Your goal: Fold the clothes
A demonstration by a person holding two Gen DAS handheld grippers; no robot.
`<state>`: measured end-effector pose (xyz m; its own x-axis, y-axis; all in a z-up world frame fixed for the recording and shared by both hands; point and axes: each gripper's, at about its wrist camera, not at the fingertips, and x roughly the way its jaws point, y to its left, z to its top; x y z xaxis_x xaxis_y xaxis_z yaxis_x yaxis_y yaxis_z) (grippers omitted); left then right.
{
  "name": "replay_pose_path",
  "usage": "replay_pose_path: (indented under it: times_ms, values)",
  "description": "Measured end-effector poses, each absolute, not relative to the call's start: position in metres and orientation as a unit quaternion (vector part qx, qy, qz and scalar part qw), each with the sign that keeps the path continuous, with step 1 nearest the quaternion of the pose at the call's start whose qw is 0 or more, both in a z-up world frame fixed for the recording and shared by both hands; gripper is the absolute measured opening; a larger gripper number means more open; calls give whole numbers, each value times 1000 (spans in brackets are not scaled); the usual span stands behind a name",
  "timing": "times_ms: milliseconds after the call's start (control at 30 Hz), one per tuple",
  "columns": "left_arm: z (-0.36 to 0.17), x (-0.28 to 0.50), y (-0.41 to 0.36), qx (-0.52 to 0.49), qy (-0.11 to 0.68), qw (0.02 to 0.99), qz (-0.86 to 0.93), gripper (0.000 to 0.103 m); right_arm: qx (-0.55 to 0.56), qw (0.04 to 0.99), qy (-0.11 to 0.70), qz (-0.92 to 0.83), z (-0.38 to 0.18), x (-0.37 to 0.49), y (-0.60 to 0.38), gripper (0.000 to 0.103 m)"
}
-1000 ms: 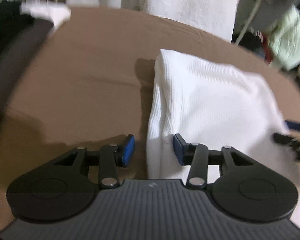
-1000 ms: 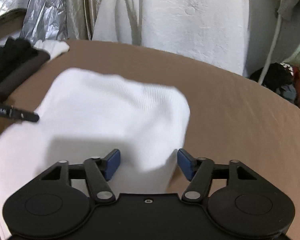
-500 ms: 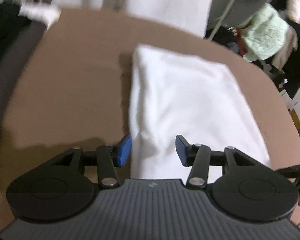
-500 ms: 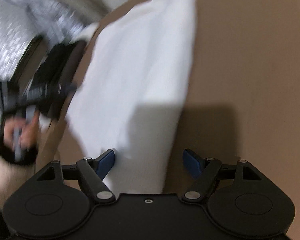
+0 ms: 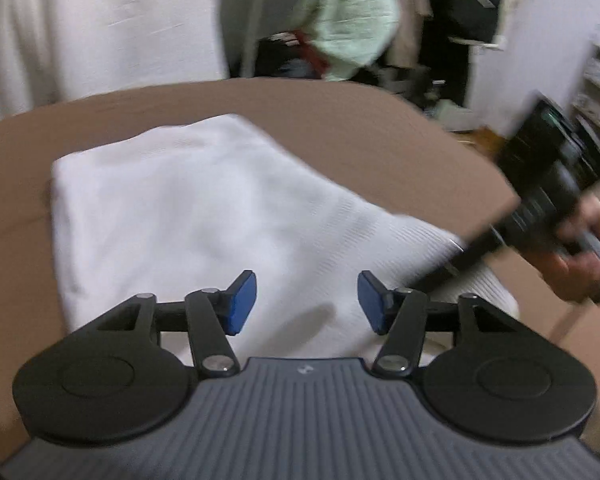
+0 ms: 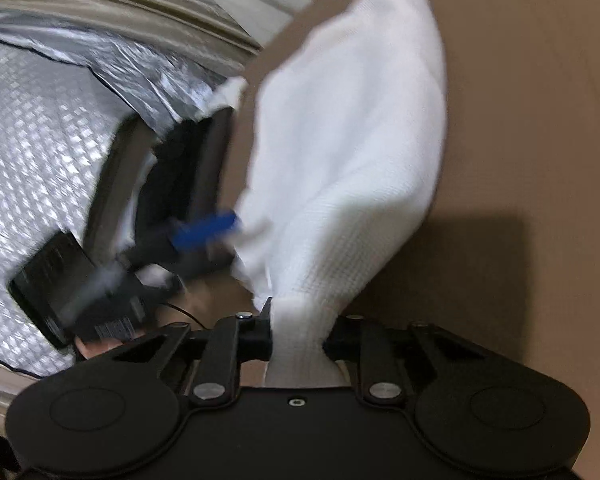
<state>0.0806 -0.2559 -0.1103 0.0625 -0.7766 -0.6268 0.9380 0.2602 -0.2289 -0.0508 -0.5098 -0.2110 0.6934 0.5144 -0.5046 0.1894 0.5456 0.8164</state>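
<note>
Right gripper (image 6: 298, 338) pinches the white garment's (image 6: 352, 128) near end to lift it, while left gripper (image 5: 306, 306) hovers wide (empty) over the brown table (image 5: 380, 120).

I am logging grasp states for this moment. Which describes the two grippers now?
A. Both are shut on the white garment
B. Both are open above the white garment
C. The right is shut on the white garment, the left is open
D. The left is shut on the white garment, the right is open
C: the right gripper pinches a bunched end of the white garment, while the left gripper has its blue pads wide apart over the cloth.
</note>
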Motion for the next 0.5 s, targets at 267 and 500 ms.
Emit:
replay_pose_path:
  times_ms: [267,500]
  values:
    - [-102,33,-258,181,260,710,-628,79,457,801,372,106,-168,-21,-515,23]
    - [-106,37,-264,168,257,763,-569,88,511,774,357,112,-150,-2,-515,23]
